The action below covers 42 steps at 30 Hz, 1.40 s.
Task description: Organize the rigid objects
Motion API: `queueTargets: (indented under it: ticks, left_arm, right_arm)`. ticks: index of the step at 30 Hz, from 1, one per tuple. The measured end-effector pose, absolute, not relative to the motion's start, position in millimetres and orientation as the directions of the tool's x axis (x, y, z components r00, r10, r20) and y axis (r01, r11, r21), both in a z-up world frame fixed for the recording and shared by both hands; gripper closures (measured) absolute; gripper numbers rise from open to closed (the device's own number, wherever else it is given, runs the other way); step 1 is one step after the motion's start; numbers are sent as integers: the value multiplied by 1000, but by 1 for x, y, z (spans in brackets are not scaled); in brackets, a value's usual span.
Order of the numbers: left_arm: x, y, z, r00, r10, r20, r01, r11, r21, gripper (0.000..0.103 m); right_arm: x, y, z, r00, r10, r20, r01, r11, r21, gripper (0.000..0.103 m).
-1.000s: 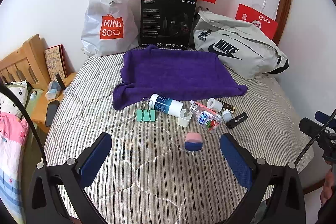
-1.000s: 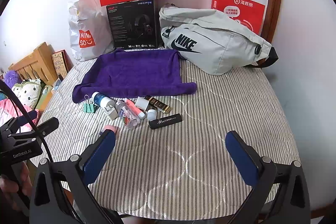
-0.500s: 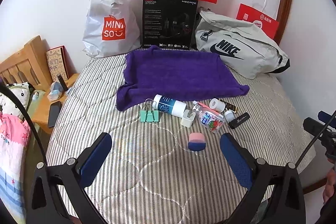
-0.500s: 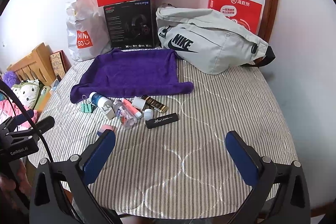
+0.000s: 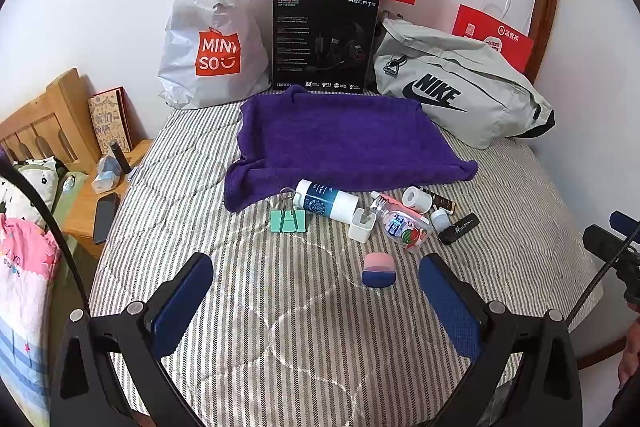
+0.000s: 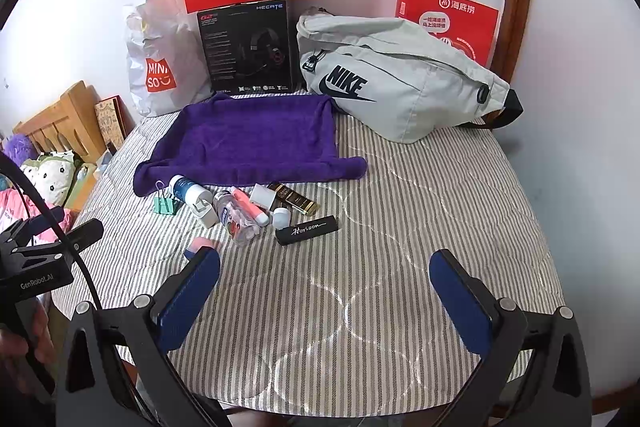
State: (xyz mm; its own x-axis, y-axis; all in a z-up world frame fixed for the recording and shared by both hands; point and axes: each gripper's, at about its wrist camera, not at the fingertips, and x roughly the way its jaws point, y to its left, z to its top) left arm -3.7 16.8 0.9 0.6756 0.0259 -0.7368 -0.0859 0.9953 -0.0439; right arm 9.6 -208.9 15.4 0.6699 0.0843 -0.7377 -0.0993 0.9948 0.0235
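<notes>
Both views had crept slightly closer to the bed [image 5: 280, 307] than a second before. The left tongs [image 5: 316, 301] and right tongs [image 6: 326, 293] hung spread and empty. A rounded pink-and-navy eraser [image 5: 379, 269] lay alone on the striped quilt, near the cluttered glossy bottles [image 5: 326, 202], below the fuzzy purple towel [image 5: 344, 139].

Small things in a row on the bed [image 5: 280, 327], before the towel [image 5: 340, 139].
Left to right: clip [image 5: 288, 220], bottle [image 5: 326, 201], plug [image 5: 362, 225], sanitizer [image 5: 402, 225], stick [image 5: 459, 229]. The eraser [image 5: 379, 269] lies alone nearer the camera. Behind the towel stand a bag [image 5: 212, 39], a box [image 5: 324, 43] and a pouch [image 5: 460, 87].
</notes>
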Motion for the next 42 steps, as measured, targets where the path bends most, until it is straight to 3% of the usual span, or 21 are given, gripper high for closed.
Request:
queueTargets:
  ticks: [42]
  left_arm:
    - [-6, 14, 4, 674, 34, -738, -81, 996, -28, 0]
  right_arm:
    - [8, -210, 16, 669, 78, -739, -92, 996, 22, 0]
